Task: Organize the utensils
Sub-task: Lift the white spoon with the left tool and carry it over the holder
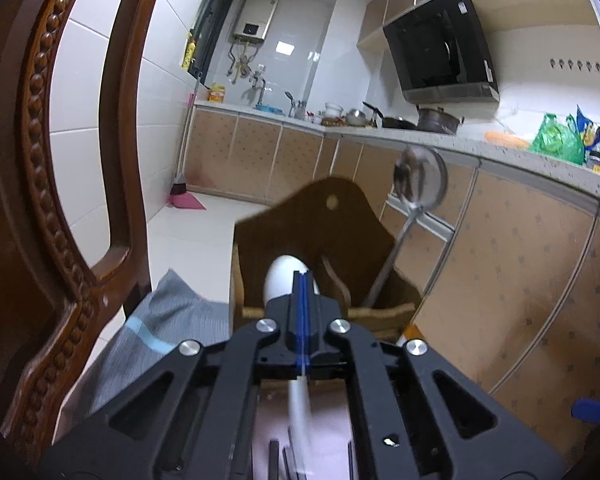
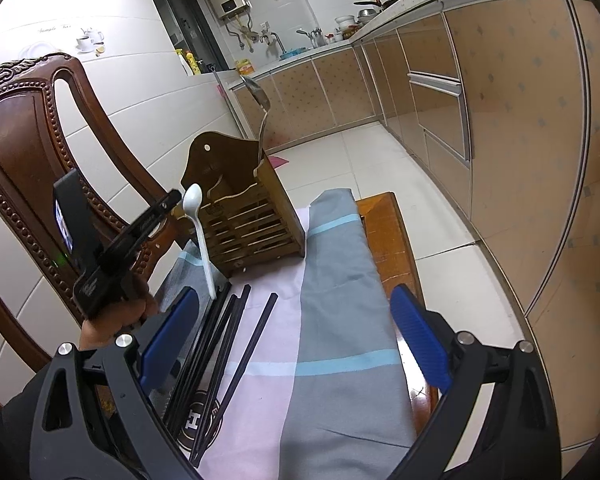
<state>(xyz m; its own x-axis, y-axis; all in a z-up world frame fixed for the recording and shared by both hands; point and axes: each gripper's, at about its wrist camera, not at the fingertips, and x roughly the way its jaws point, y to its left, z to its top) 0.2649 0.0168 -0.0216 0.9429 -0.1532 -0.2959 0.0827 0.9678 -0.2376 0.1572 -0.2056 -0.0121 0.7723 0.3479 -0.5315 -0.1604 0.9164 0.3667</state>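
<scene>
A: The biggest thing on the bench point(image 2: 396, 232) is the striped cloth point(image 2: 332, 320), and at its far end stands the wooden utensil holder point(image 2: 252, 216), a slatted box with a tall back panel and a hanging hole.

B: What does the holder carry?

A: One metal ladle point(image 1: 420, 176) stands in the right compartment, handle down, bowl up, leaning against the wall. The left compartment looks empty from the right wrist view, though its floor is hidden.

B: And the left gripper point(image 1: 303, 280)?

A: Its pads are pressed together on the handle of a white plastic spoon point(image 2: 198, 232). The spoon is off the cloth, bowl up and tilted, just near the holder's left front corner. In the left wrist view the bowl shows just beyond the fingertips, with the holder's opening right behind it.

B: How should the spoon handle?

A: It looks light, thin and a little springy, so it may pivot in the pinch. A hold nearer the bowl seems steadier than one at the tail. It is smooth plastic, likely slippery, but not fragile.

B: The right gripper point(image 2: 296, 332)?

A: Spread wide, holding nothing, hovering above the near part of the cloth. To its left lie the black chopsticks point(image 2: 220, 332), several loose on the cloth: stiff, slim, prone to roll, best taken around mid-length.
</scene>
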